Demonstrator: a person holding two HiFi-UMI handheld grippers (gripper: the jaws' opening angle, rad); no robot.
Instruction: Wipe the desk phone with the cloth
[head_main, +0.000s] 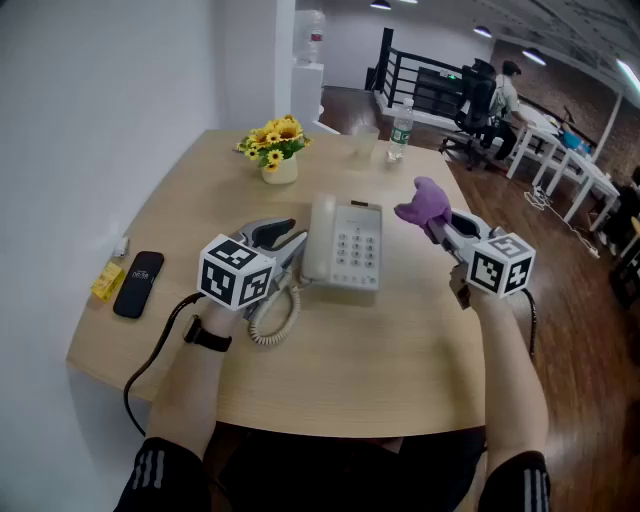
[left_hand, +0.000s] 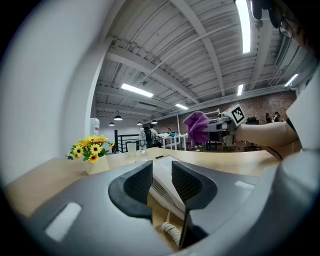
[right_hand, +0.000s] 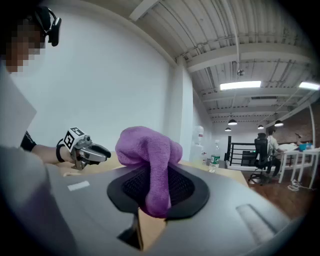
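The white desk phone sits mid-table, its handset resting on its left side. My left gripper is just left of the handset, low over the table and open. In the left gripper view the phone shows through the narrow gap between the jaws, with nothing gripped. My right gripper hovers to the right of the phone, shut on a bunched purple cloth. In the right gripper view the cloth bulges over the jaws and hangs down between them.
A coiled cord loops at the phone's front left. A pot of yellow flowers, a cup and a water bottle stand at the far edge. A black handset and a yellow item lie at left by the wall.
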